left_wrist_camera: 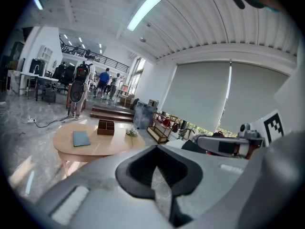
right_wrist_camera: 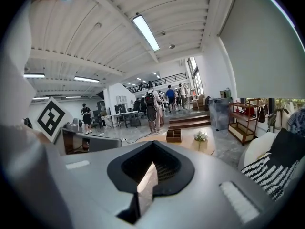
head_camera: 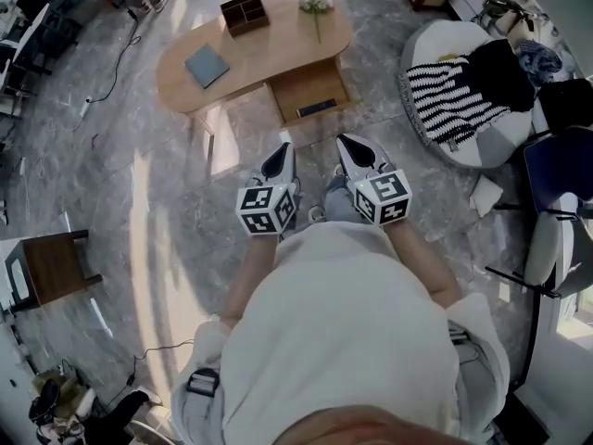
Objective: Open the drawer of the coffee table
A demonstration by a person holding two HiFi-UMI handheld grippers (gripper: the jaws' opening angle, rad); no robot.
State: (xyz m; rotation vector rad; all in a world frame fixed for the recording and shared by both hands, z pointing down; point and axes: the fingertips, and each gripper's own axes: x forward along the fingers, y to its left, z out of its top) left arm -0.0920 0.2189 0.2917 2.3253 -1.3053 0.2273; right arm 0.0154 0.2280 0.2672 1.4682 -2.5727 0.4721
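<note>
Close in front of the person's pale top, the left tool (head_camera: 281, 156) and the right tool (head_camera: 355, 151), both grey with marker cubes, were held side by side over the floor. Each had its jaws pressed together with nothing between them. Beyond them, across a stretch of glossy grey marble floor (head_camera: 139, 156), stood the oval light wooden coffee table (head_camera: 269, 58). Its wooden drawer (head_camera: 310, 86) already jutted out of the near side towards the person, well apart from both tools, with a flat dark item (head_camera: 317, 108) lying inside. To my eye the opening looked done; if more travel were wanted, the next move would call for stepping up and taking hold of the drawer front. On the table lay a blue-grey book (head_camera: 207, 65), a dark wooden divided box (head_camera: 244, 12) and a small sprig of white flowers (head_camera: 316, 5). To the right sat a white beanbag (head_camera: 435, 40) under a black-and-white striped throw (head_camera: 454, 100). Far off, people stood around desks in a bright open hall.
</note>
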